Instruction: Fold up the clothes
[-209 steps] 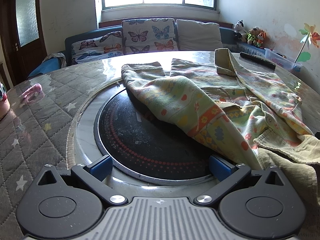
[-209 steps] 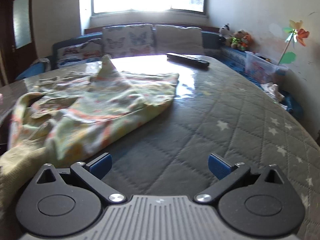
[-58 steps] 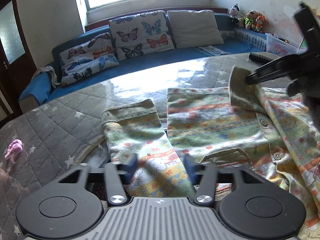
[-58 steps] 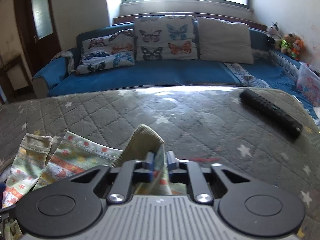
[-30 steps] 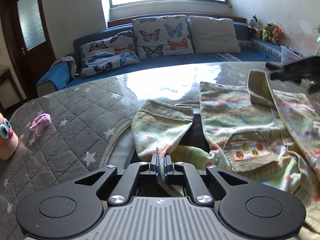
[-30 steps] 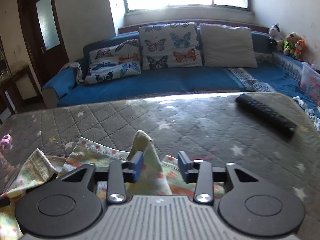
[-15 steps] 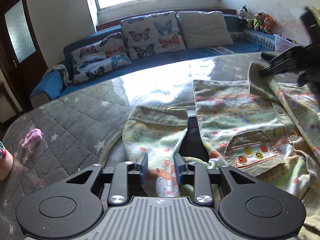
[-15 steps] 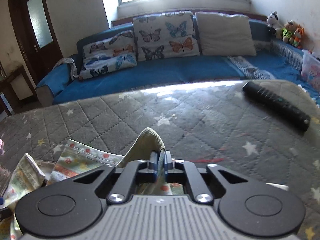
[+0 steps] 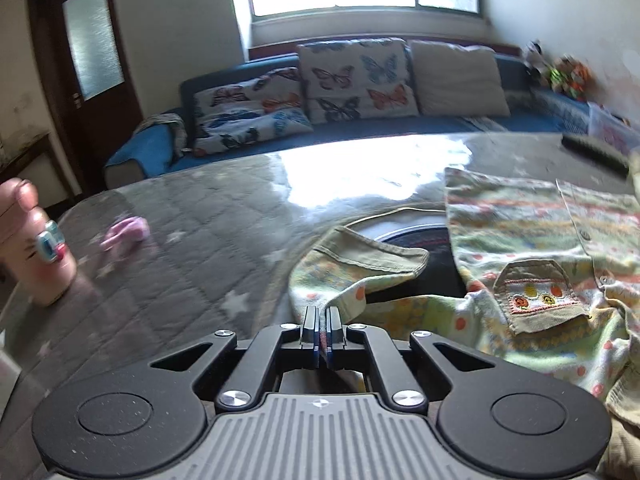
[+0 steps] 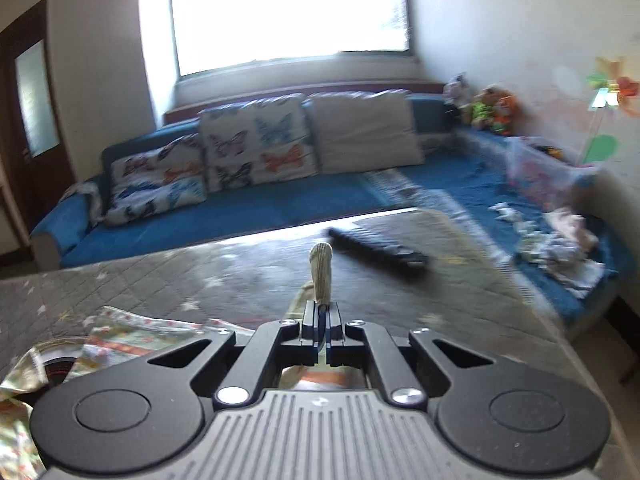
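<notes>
A child's patterned shirt (image 9: 532,248) with a pocket and green corduroy trim lies spread on the quilted table. My left gripper (image 9: 321,316) is shut on the shirt's left sleeve (image 9: 352,264), just below its corduroy cuff. My right gripper (image 10: 321,312) is shut on a fold of the shirt's corduroy edge (image 10: 321,268), which sticks up between the fingers. More of the shirt (image 10: 132,332) shows at the lower left of the right wrist view.
A black round inset (image 9: 420,240) sits in the table under the shirt. A black remote (image 10: 376,250) lies on the far right of the table. A pink toy (image 9: 126,234) and a pink bottle (image 9: 36,248) stand at the left. A blue sofa (image 9: 352,96) is behind.
My left gripper closed on the sleeve and pulled it left. My right gripper, still shut on the corduroy edge, swung right and lifted, so the fabric now stands up between its fingers.
</notes>
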